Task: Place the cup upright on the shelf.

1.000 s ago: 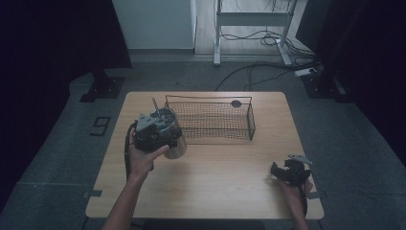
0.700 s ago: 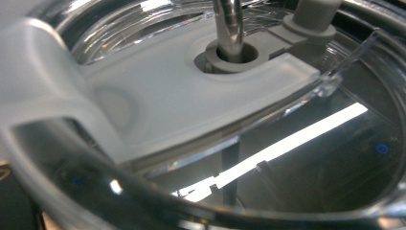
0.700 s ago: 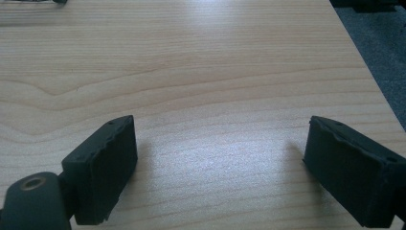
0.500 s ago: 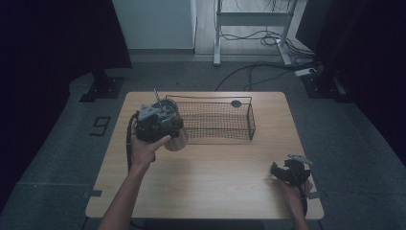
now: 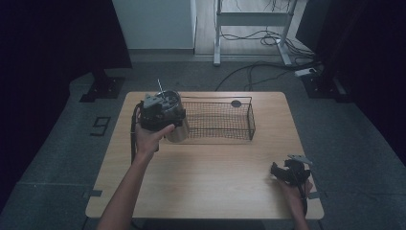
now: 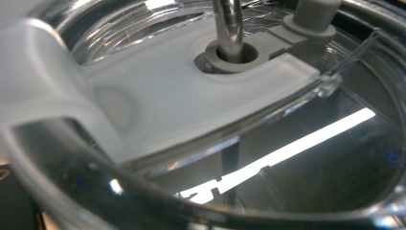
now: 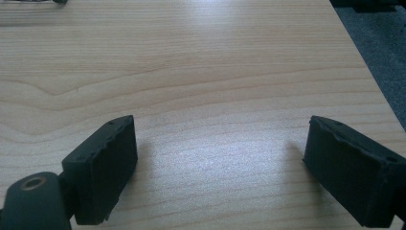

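Two claws are mine. My left claw (image 5: 165, 103) is over the far left of the light wooden surface (image 5: 210, 191), at the left end of the black wire basket (image 5: 220, 120), and under it hangs a shiny metal tumbler with a clear plastic lid and a metal straw (image 5: 176, 132). I cannot tell if this claw is clamped. The tumbler looks stiff and slippery, maybe a little heavy, so I judge a hold on the lid rim (image 6: 330, 84) is better than on the smooth wall. My right claw (image 5: 289, 171) rests near right, jaws wide apart, with nothing between them.
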Action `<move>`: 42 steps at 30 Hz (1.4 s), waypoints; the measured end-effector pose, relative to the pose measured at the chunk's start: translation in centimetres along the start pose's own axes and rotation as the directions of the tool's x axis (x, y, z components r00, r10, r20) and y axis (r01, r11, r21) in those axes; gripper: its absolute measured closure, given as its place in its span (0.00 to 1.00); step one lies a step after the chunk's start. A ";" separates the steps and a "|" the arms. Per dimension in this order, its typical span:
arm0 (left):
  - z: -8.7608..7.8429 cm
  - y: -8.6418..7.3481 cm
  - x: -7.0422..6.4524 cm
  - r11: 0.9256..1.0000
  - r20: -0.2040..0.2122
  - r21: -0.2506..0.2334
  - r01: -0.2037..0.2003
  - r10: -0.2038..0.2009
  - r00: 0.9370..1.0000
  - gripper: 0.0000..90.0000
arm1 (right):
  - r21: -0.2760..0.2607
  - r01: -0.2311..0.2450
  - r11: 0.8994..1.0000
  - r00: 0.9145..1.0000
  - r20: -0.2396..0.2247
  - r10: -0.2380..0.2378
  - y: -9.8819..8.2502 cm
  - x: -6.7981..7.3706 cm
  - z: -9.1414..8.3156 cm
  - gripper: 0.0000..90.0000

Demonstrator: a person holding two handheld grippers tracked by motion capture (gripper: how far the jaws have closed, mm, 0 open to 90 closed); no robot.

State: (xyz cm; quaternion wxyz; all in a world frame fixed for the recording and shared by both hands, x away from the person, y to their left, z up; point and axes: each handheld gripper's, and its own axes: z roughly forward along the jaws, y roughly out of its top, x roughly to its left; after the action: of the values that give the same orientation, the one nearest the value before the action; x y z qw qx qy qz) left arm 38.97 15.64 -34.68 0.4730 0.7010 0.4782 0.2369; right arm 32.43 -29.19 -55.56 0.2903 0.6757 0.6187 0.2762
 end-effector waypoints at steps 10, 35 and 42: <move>1.1 1.0 0.5 1.000 -0.009 0.008 0.007 -0.006 1.000 0.05 | -0.003 -0.002 1.000 1.000 0.001 0.002 0.0 0.0 0.0 0.12; 5.6 2.6 1.5 0.999 -0.051 0.040 0.006 -0.004 0.999 0.05 | -0.004 -0.002 1.000 1.000 0.001 0.002 0.0 0.0 0.0 0.12; 7.3 3.1 2.1 0.998 -0.057 0.038 0.041 -0.039 0.998 0.05 | -0.002 -0.003 1.000 1.000 0.001 0.003 0.0 0.0 0.0 0.12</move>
State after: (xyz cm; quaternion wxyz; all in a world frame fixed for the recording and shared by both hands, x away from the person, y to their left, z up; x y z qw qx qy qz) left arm 46.99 14.04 -35.43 0.4503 0.6935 0.5097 0.2377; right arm 32.42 -29.19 -55.58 0.2909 0.6763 0.6174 0.2770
